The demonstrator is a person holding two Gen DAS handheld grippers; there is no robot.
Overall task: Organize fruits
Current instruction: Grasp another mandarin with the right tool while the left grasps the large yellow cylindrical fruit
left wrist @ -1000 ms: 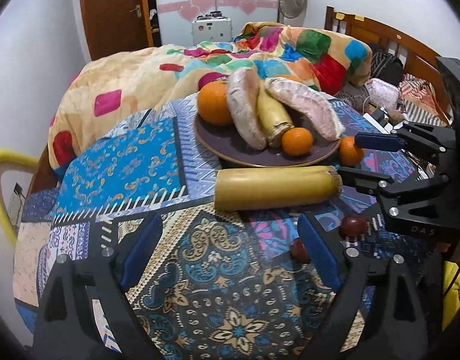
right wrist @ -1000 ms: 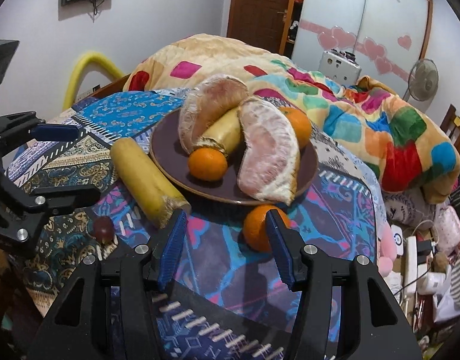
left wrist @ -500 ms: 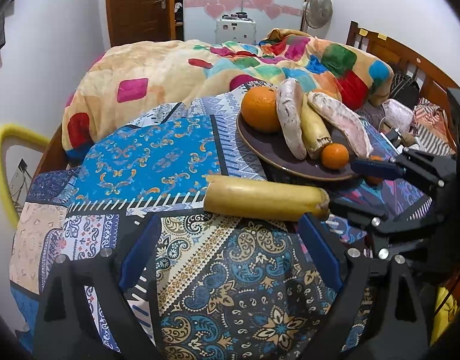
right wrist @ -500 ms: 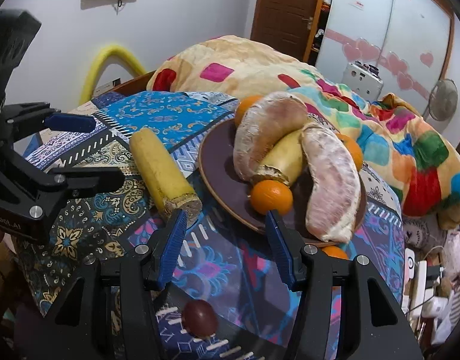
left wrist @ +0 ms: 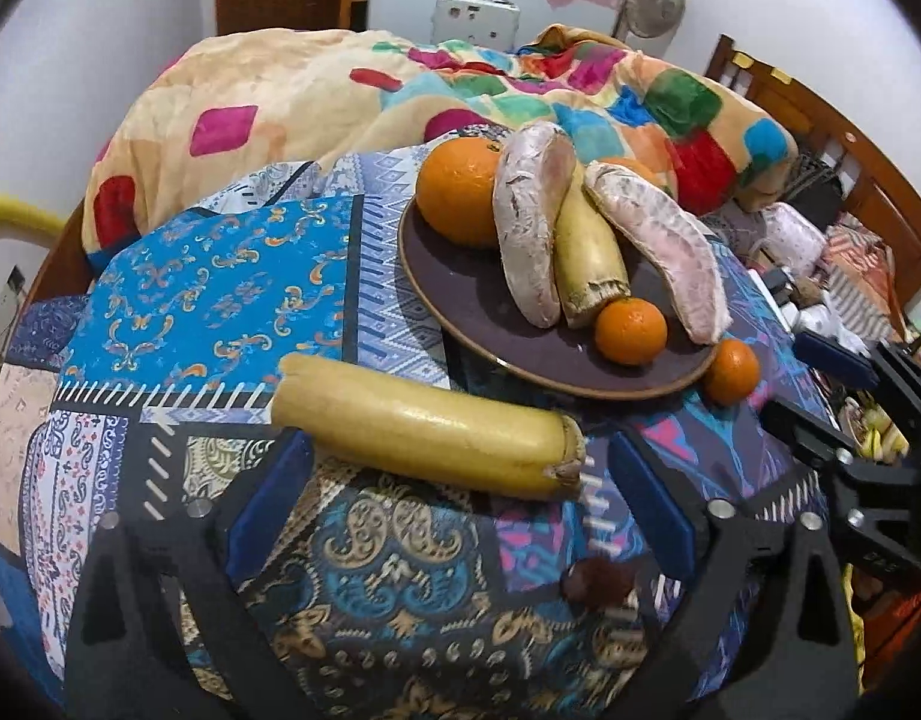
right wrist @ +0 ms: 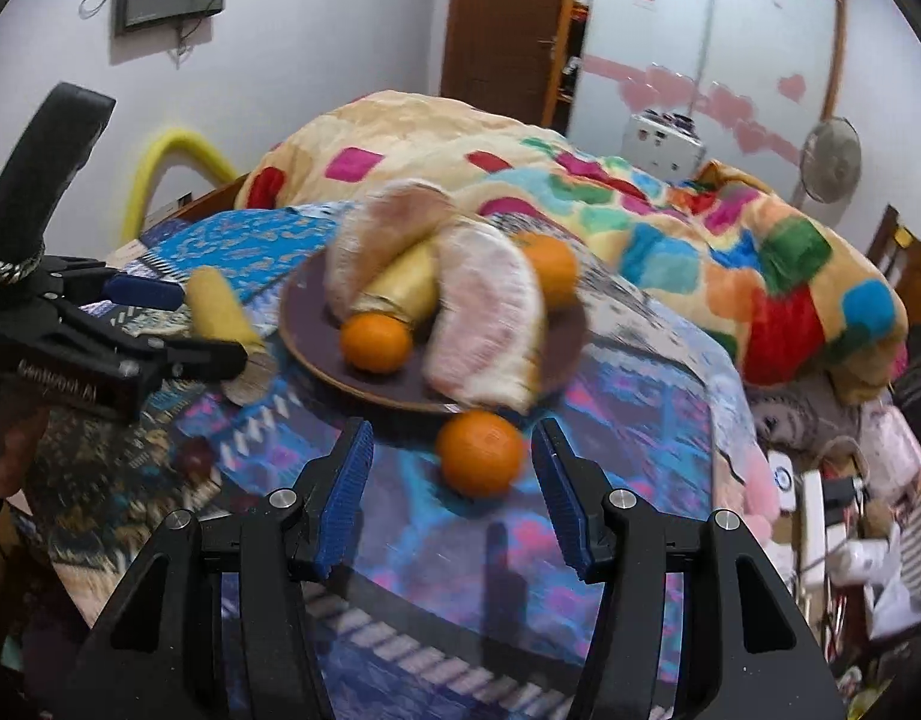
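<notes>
A dark plate (left wrist: 484,324) holds a big orange (left wrist: 457,192), two pomelo segments (left wrist: 529,234), a yellow stalk piece (left wrist: 586,252) and a small tangerine (left wrist: 631,330). A long yellow stalk (left wrist: 424,426) lies on the patterned cloth just ahead of my open, empty left gripper (left wrist: 460,510). A small dark fruit (left wrist: 598,582) lies by its right finger. A loose tangerine (right wrist: 481,459) sits on the cloth beside the plate (right wrist: 316,354), just ahead of and between the fingers of my open right gripper (right wrist: 454,492), untouched. It also shows in the left wrist view (left wrist: 730,372).
The fruit lies on a patchwork cloth (left wrist: 220,300) on a bed. A colourful quilt (left wrist: 400,96) is heaped behind the plate. A wooden headboard (left wrist: 820,138) and clutter (right wrist: 832,480) lie to the right. A yellow tube (right wrist: 178,156) stands at the left.
The left gripper has come closer to the long yellow stalk. The right gripper has swung right and now frames the loose tangerine; the dark fruit has left its near view.
</notes>
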